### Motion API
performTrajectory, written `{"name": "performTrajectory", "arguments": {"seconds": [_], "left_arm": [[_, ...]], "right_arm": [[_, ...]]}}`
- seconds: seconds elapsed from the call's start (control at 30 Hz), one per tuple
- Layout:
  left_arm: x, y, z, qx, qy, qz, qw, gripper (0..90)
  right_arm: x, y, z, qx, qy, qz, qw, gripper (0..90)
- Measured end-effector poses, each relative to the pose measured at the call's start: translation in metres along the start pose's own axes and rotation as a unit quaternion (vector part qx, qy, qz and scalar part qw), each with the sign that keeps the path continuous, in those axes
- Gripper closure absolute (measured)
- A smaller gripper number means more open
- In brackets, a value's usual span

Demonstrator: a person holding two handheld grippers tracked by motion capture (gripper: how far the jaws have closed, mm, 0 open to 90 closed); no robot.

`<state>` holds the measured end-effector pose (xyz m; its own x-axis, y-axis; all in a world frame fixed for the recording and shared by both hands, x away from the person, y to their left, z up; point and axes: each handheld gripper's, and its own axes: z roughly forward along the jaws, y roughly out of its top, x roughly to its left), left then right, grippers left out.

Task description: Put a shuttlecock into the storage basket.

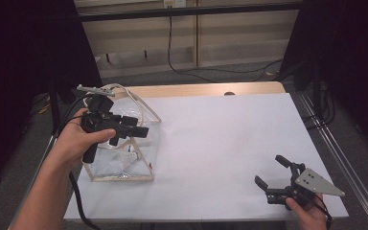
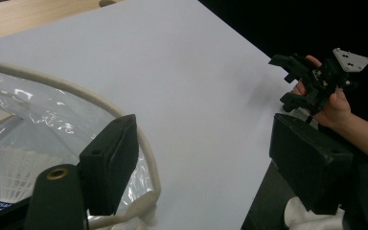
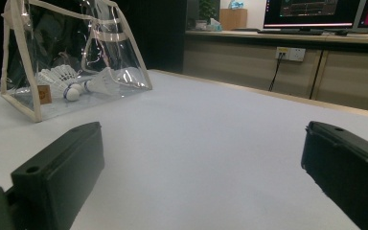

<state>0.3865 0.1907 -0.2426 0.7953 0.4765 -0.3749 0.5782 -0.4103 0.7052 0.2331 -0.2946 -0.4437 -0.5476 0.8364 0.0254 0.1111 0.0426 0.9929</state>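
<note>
L tool (image 1: 141, 132) open over clear bag (image 1: 141, 160) w/ 2 shuttlecocks (image 3: 60, 81).

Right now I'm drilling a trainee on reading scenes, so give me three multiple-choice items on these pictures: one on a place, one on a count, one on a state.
1. Where on the table does the clear bag stand?
A. at the person's left edge
B. in the middle
C. at the right edge

2. How many shuttlecocks lie in the bag?
A. none
B. two
C. five

3. How stands the right tool?
A. shut on the bag
B. shut on a shuttlecock
C. open with nothing in it

Key: 1 A, the high view shows the bag at the left edge, under the left tool. 2 B, the right gripper view shows two white shuttlecocks through the clear side. 3 C, its jaws stand wide apart over bare white table.
</note>
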Motion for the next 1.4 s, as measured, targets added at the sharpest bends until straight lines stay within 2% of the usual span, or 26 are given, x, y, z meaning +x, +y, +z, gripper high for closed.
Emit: {"name": "performTrajectory", "arguments": {"seconds": [0.4,0.8,1.07,1.4], "left_arm": [[-0.005,-0.003,0.000,-0.012,-0.002,0.004,0.9999,23.4],[-0.016,-0.009,0.007,-0.023,-0.028,0.019,0.9992,17.6],[-0.020,-0.016,0.017,-0.017,-0.035,0.029,0.9988,16.8],[-0.019,-0.027,0.025,-0.013,-0.042,0.032,0.9985,16.3]], "right_arm": [[0.000,0.000,0.000,0.000,0.000,-0.002,1.0000,0.7],[0.000,0.000,0.000,0.000,0.001,-0.002,1.0000,0.7],[0.000,0.000,0.000,-0.001,0.002,-0.004,1.0000,0.7],[0.000,0.000,0.000,0.000,0.002,-0.005,1.0000,0.7]]}}
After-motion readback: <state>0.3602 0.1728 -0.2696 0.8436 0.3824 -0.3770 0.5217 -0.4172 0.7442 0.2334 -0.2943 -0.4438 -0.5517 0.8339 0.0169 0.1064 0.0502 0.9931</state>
